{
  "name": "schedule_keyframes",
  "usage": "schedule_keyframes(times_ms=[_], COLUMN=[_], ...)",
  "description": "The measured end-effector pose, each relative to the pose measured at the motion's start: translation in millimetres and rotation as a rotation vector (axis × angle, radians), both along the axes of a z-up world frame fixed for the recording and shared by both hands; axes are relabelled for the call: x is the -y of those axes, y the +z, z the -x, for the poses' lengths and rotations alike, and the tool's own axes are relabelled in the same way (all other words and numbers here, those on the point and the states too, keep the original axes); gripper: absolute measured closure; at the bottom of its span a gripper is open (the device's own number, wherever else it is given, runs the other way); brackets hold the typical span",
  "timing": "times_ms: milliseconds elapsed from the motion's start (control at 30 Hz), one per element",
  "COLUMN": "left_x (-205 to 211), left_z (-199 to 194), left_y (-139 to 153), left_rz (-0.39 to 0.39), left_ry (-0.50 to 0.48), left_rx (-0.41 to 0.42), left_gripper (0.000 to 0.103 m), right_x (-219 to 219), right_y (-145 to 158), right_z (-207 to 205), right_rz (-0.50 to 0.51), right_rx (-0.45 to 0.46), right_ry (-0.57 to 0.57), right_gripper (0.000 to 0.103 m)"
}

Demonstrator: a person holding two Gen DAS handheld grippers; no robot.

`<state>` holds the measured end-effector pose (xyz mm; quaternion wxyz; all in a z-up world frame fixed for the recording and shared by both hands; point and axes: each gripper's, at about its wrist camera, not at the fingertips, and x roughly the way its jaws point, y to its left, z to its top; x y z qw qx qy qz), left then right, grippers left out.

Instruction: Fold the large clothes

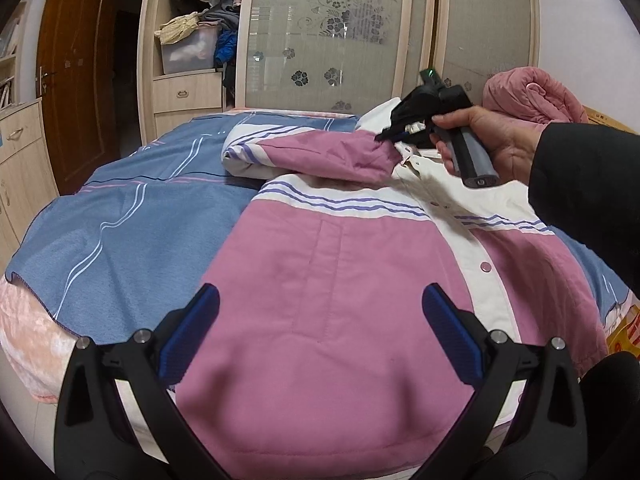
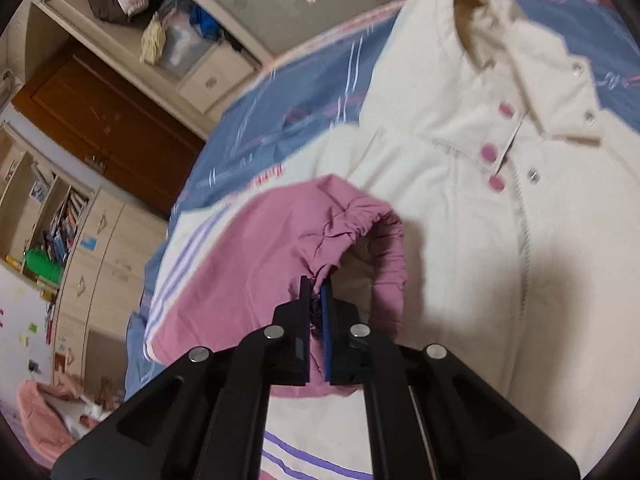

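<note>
Right gripper (image 2: 316,304): jaws clamped on the gathered pink cuff (image 2: 360,216) of the jacket's sleeve (image 2: 240,264), with cloth pinched between the pads. In the left wrist view the same gripper (image 1: 386,136) sits at about 1 o'clock, held by the person's right hand (image 1: 484,140), dark sleeve behind it, pointing down and toward 9 o'clock.

Left gripper (image 1: 320,320): jaws wide apart, nothing between them, poised over the pink lower front of the jacket (image 1: 320,280).

Jacket: lies front-up on the blue bedcover (image 1: 120,220), long axis running from 6 o'clock at the hem to 1 o'clock at the white collar (image 2: 480,40). The held sleeve runs crosswise from the cuff toward 9 o'clock, folded back on itself at the far shoulder.

Governing relation: the cuff is already over the white chest, just beside the snap placket (image 2: 496,148). The right hand alone holds it; the left is nearer the hem.

Judgement: the sleeve fold appears in hand; the next move likely calls for laying the cuff flat across the chest before release. Bunching at the elastic cuff is the risk.
</note>
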<state>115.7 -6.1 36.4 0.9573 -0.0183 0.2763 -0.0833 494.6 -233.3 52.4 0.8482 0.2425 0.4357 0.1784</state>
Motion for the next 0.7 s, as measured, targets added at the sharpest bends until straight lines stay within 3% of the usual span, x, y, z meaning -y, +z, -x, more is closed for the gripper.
schedule_keyframes(times_ms=[333,500,700], left_x=[6,8,9], left_z=[-1,-3,-4], left_y=[-1,-2,-3], left_rz=[-0.001,-0.005,-0.004], left_ry=[-0.014,-0.020,-0.023], left_rx=[-0.004,-0.007,-0.013], left_gripper=[0.002,0.002,0.002], right_x=[63,115,169], right_y=[62,58,28], right_z=[17,31,51], right_rz=[0.053,0.086,0.110], right_rx=[0.130,0.112,0.064], right_ry=[-0.140,-0.237,-0.347], right_gripper=[0.100,0.100,0.100])
